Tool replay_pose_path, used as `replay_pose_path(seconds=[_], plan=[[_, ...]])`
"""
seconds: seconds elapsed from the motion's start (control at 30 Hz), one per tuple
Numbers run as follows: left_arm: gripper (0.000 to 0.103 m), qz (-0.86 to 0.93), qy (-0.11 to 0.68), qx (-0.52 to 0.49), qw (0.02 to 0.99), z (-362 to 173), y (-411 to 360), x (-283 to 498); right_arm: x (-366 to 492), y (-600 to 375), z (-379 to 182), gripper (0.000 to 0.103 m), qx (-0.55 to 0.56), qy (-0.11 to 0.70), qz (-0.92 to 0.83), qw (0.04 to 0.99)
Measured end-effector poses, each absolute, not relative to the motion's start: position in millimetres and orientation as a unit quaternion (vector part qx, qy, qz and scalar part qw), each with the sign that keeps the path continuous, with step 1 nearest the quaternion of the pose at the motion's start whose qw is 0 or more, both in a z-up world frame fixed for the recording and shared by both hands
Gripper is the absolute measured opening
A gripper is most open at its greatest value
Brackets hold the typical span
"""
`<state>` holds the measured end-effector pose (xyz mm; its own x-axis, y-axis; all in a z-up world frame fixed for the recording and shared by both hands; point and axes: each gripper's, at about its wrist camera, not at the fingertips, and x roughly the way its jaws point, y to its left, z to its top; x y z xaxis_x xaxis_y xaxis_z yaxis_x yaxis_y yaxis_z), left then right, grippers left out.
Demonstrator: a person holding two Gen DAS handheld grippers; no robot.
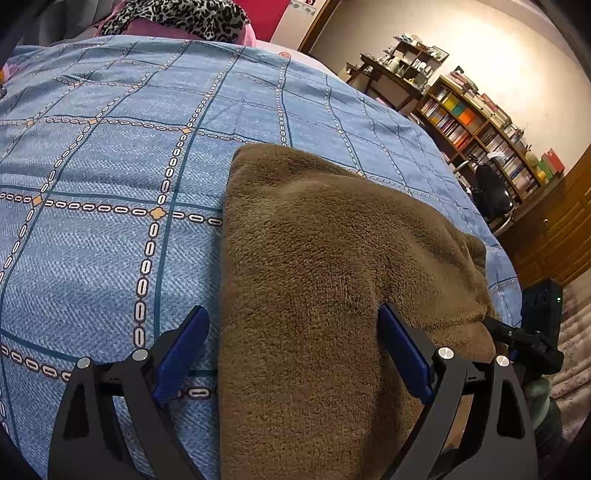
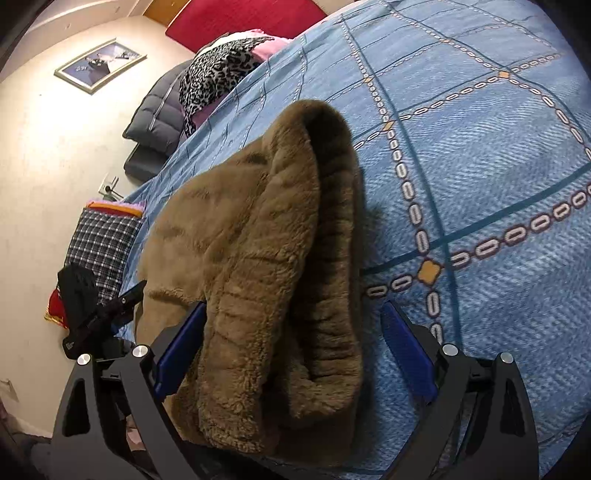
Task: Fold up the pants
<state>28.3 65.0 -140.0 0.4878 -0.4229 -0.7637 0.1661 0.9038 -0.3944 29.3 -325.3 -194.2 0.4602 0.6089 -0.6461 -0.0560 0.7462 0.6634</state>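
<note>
The brown fleece pants lie folded on the blue patterned bedspread. My left gripper is open, its blue pads spread wide, with the near end of the pants between them. In the right wrist view the pants show a thick ribbed waistband edge curling up. My right gripper is open too, its jaws astride the near end of that bundle. The other gripper shows at the edge of each view.
A leopard-print cloth and pink fabric lie at the head of the bed. A bookshelf and a black chair stand to the right. A dark padded jacket and a checked cushion lie by the bed's left side.
</note>
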Motion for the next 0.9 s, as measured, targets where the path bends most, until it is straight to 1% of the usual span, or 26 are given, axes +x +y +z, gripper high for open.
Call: replay_pose_path(seconds=[0.27,0.3,0.33,0.37,0.47,0.67,0.77,0.9], plan=[[0.091,-0.200,0.488,-0.160,0.834,-146,67,34,34,-323,-194,0.093,0.299,0.480,0.210,0.798],[0.091,-0.204,0.490,-0.164,0.832,-147,67,36,34,-323,-194,0.091,0.299,0.480,0.212,0.797],[0.091,-0.211,0.493,-0.173,0.826,-149,68,37,34,-323,-194,0.084,0.302,0.480,0.216,0.795],[0.091,-0.216,0.497,-0.181,0.821,-150,69,39,34,-323,-195,0.081,0.308,0.481,0.221,0.790],[0.091,-0.222,0.502,-0.191,0.814,-153,69,42,35,-324,-196,0.079,0.311,0.481,0.222,0.789],[0.091,-0.220,0.501,-0.174,0.819,-150,60,41,34,-325,-196,0.077,0.309,0.478,0.223,0.791],[0.087,-0.216,0.499,-0.157,0.825,-146,54,37,31,-327,-197,0.075,0.310,0.476,0.223,0.792],[0.078,-0.205,0.494,-0.136,0.834,-141,47,33,28,-329,-198,0.073,0.311,0.473,0.224,0.793]])
